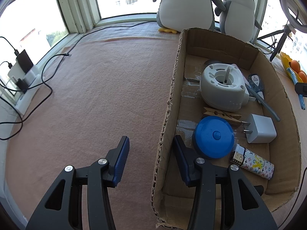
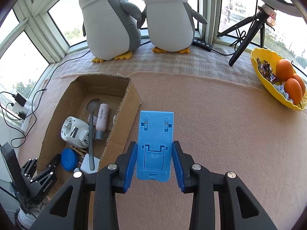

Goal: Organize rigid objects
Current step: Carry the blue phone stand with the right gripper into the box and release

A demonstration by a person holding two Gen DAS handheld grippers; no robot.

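Note:
My right gripper [image 2: 154, 163] is shut on a flat blue plastic phone stand [image 2: 155, 134], with its pads pressing the stand's two long edges above the pink felt just right of the cardboard box [image 2: 122, 111]. My left gripper [image 1: 150, 153] stands open astride the box's near left wall [image 1: 163, 143], one finger outside and one inside, neither pad pressing on it. Inside the box lie a white round device [image 1: 222, 86], a blue disc [image 1: 214, 136], a white charger plug [image 1: 261, 128], a patterned lighter [image 1: 253, 163], a wooden clothespin [image 1: 222, 115], a grey spoon [image 2: 91, 134] and a pink tube [image 2: 102, 118].
Two plush penguins [image 2: 111, 19] stand at the window behind the box. A yellow bowl with oranges [image 2: 268, 84] sits at the far right beside a black tripod [image 2: 243, 44]. Cables and a power strip [image 1: 25, 80] run along the left sill. Pink felt [image 1: 105, 95] covers the surface.

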